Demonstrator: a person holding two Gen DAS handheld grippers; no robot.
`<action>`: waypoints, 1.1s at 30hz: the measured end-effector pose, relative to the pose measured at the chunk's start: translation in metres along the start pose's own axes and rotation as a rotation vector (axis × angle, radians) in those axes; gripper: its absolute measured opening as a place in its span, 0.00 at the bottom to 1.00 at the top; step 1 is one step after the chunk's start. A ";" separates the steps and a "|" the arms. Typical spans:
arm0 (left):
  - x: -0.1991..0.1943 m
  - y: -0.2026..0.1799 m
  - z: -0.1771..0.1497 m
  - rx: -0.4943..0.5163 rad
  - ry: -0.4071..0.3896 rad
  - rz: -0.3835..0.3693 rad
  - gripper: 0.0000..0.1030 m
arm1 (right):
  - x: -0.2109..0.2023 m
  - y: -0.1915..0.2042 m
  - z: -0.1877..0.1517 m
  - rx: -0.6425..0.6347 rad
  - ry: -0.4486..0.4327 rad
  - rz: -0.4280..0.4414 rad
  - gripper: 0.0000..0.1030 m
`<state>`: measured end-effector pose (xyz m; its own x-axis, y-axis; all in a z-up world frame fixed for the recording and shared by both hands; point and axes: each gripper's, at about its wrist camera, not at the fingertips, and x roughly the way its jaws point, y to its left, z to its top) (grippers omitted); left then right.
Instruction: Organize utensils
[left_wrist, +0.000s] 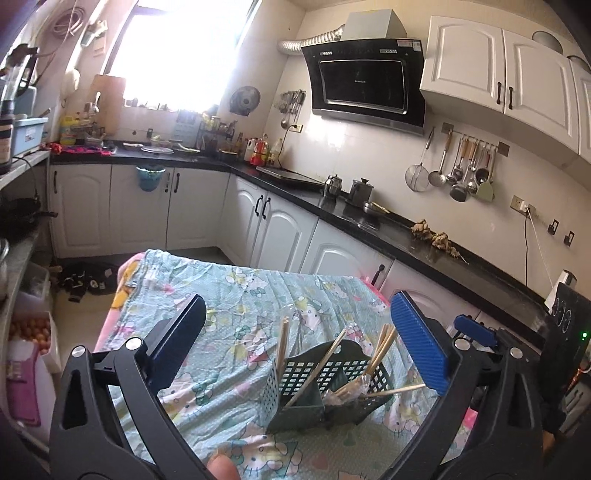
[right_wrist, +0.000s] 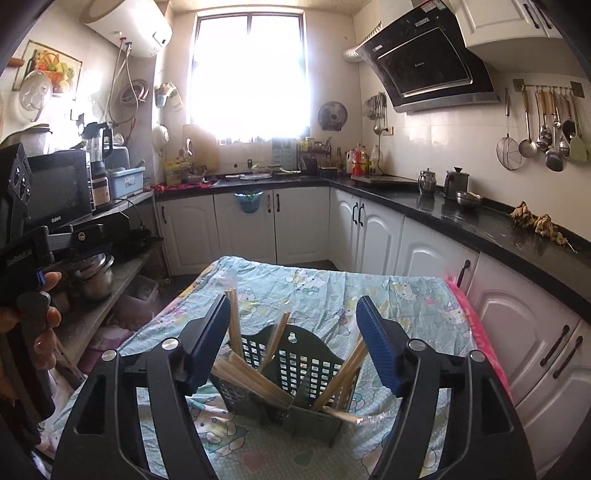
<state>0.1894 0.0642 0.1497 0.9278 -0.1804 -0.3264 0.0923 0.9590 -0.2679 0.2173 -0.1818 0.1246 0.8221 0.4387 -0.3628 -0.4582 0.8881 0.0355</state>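
A dark green perforated utensil caddy stands on a table with a cartoon-print cloth. Several wooden chopsticks, some in clear wrappers, stand and lean in its compartments. My left gripper is open and empty, held above and just before the caddy. My right gripper is open and empty, its jaws straddling the caddy from above. The right gripper's body also shows at the right edge of the left wrist view.
White cabinets under a black counter run along the right and far sides. Kettles and hung ladles sit by the wall. A shelf with a microwave and pots stands left of the table.
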 end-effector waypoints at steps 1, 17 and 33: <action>-0.003 0.000 0.000 -0.002 0.000 0.002 0.90 | -0.005 -0.001 0.000 0.002 -0.008 0.001 0.74; -0.042 -0.007 -0.047 0.014 0.077 0.049 0.90 | -0.058 0.013 -0.030 -0.014 -0.015 -0.033 0.90; -0.050 -0.004 -0.130 0.025 0.241 0.107 0.90 | -0.072 0.023 -0.114 0.002 0.123 -0.078 0.93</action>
<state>0.0956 0.0413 0.0490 0.8203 -0.1216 -0.5589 0.0099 0.9800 -0.1987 0.1090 -0.2091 0.0452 0.8078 0.3482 -0.4756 -0.3937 0.9192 0.0043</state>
